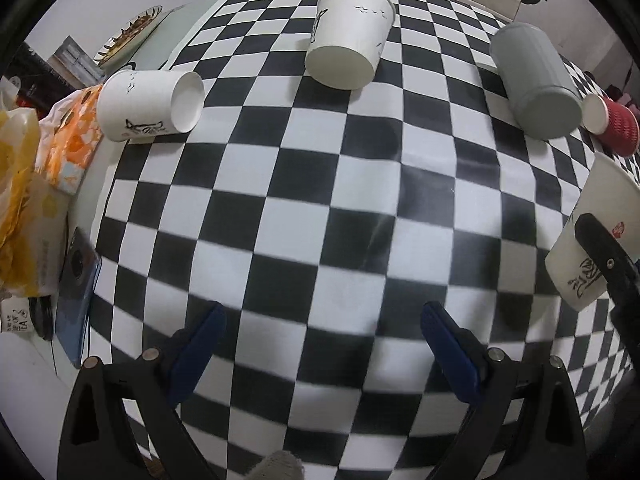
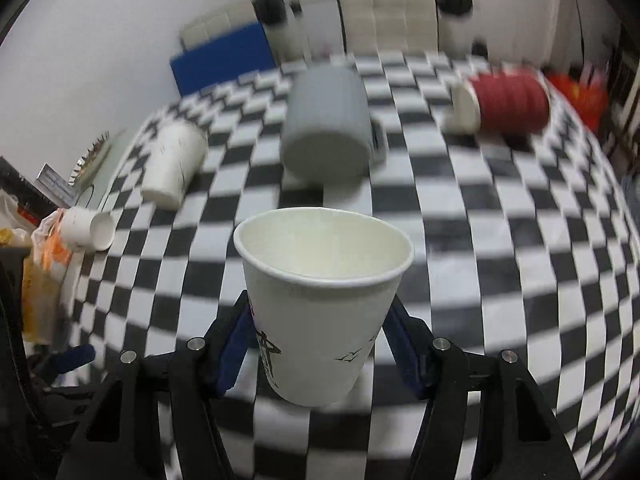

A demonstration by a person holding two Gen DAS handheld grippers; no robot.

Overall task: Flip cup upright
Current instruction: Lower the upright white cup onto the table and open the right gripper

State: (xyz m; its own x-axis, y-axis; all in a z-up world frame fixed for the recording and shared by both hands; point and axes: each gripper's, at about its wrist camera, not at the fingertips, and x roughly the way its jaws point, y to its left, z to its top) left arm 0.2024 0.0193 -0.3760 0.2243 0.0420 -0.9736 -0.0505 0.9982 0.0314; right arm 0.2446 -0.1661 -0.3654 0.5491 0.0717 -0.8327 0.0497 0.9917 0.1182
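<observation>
My right gripper [image 2: 320, 320] is shut on a white paper cup [image 2: 320, 304], held mouth up above the checkered cloth [image 2: 500, 280]. The same cup [image 1: 588, 248] shows at the right edge of the left wrist view, with a right gripper finger [image 1: 604, 256] on it. My left gripper [image 1: 322, 334] is open and empty over the cloth [image 1: 320, 220]. Lying on their sides are a white cup [image 1: 150, 106] at far left, a white cup [image 1: 348, 36] at the back, a grey mug [image 1: 534, 80] and a red ribbed cup [image 1: 612, 124].
Orange-and-white packaging [image 1: 68, 136] and yellow bags [image 1: 16, 184] sit off the cloth's left edge, with a dark phone [image 1: 76, 292] beside them. A plate [image 1: 128, 34] lies at the back left. A blue board [image 2: 224, 60] and white cushions [image 2: 384, 12] stand behind the table.
</observation>
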